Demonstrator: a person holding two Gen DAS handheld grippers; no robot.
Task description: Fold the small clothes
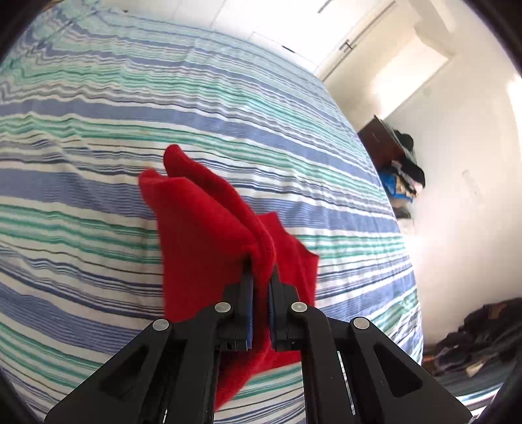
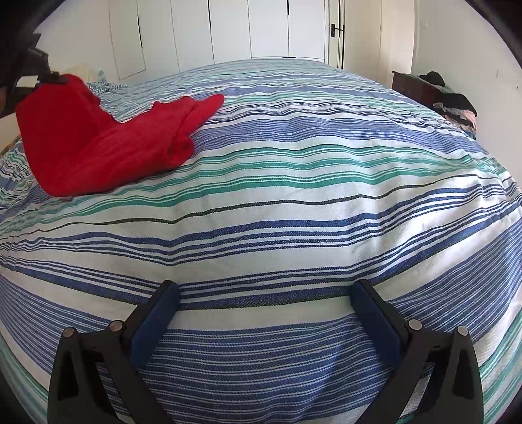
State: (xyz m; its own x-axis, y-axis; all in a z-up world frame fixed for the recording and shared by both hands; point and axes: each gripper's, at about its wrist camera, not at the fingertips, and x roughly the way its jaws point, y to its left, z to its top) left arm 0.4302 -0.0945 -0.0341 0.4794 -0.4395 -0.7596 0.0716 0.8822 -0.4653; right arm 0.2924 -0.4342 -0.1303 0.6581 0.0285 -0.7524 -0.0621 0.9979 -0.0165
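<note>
Left wrist view.
- Left gripper (image 1: pixel 261 270): black linkage arms with blue pads, the 2 jaws drawn nearly together and pinching a fold of the red garment (image 1: pixel 208 234) between the pads.
- Red garment: fleece-like fabric, folded over itself. The pinched edge is raised at the jaws, and the rest drapes down and away toward the striped bedspread (image 1: pixel 98 130); 2 rounded ends point to the upper left. A further flap shows to the right of the jaws, and more red cloth hangs below them between the linkage arms.
- Striped bedspread: white ground with blue, green and thin dark stripes, covering the whole bed.
- Dark wooden cabinet (image 1: pixel 380 143): against the white wall at right, beyond the bed's edge, with a heap of dark and blue clothing (image 1: pixel 404 176) just beside it.
- Dark clothes pile (image 1: pixel 473 339): lower right, past the bed's edge.

Right wrist view.
- Right gripper (image 2: pixel 266 310): 2 black fingers with blue pads, spread wide apart, nothing between them, low over bare bedspread (image 2: pixel 293 202).
- Red garment (image 2: pixel 98 143): far upper left on the bed, well apart from the right gripper. Its near part lies on the cover; its upper left corner is lifted, gripped by the left gripper (image 2: pixel 49 78) at the frame's edge.
- White wardrobe doors (image 2: pixel 228 29): behind the bed.
- Cabinet (image 2: pixel 414 84): upper right, clothing heaped on top of it.
</note>
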